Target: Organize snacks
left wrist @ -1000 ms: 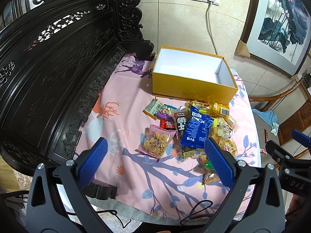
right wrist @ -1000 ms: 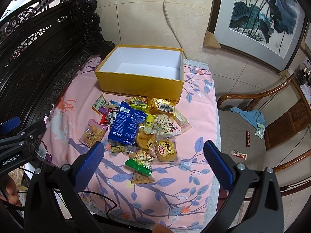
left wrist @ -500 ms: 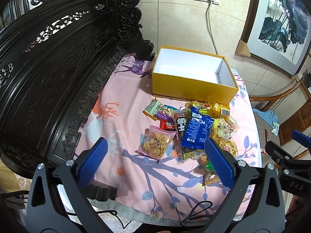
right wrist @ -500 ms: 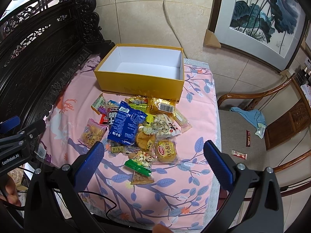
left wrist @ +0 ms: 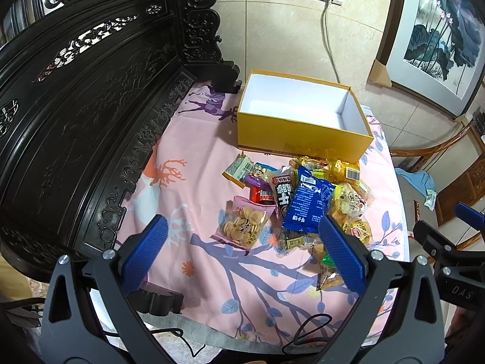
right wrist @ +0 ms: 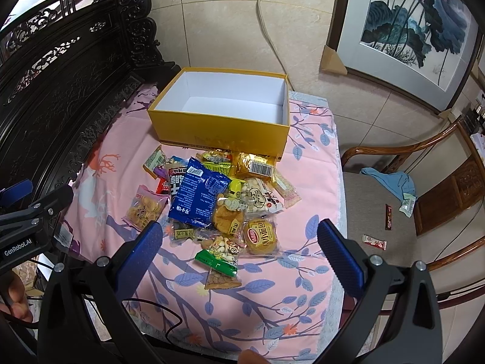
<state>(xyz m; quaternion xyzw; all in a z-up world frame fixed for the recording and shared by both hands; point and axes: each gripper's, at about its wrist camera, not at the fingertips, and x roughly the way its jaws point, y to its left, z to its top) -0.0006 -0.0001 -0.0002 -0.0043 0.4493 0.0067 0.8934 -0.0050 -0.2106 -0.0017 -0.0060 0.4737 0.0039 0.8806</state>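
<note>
An open yellow box [left wrist: 300,141] [right wrist: 218,132] with a white, empty inside stands at the far end of the pink cloth. A pile of snack packets lies in front of it, with a blue bag [left wrist: 307,204] [right wrist: 198,195] on top and a pink cracker pack [left wrist: 244,224] [right wrist: 144,209] at its left. My left gripper [left wrist: 242,254] is open and empty, held above the near side of the pile. My right gripper [right wrist: 239,250] is open and empty, over a green nut packet [right wrist: 216,259].
A dark carved wooden bench back [left wrist: 75,115] runs along the left. A wooden chair [right wrist: 424,188] with a blue cloth and small wrappers stands to the right. A black cable [left wrist: 309,330] lies on the cloth's near edge. A power cord hangs down the wall behind the box.
Both grippers have drifted very slightly; the pile and box have not moved.
</note>
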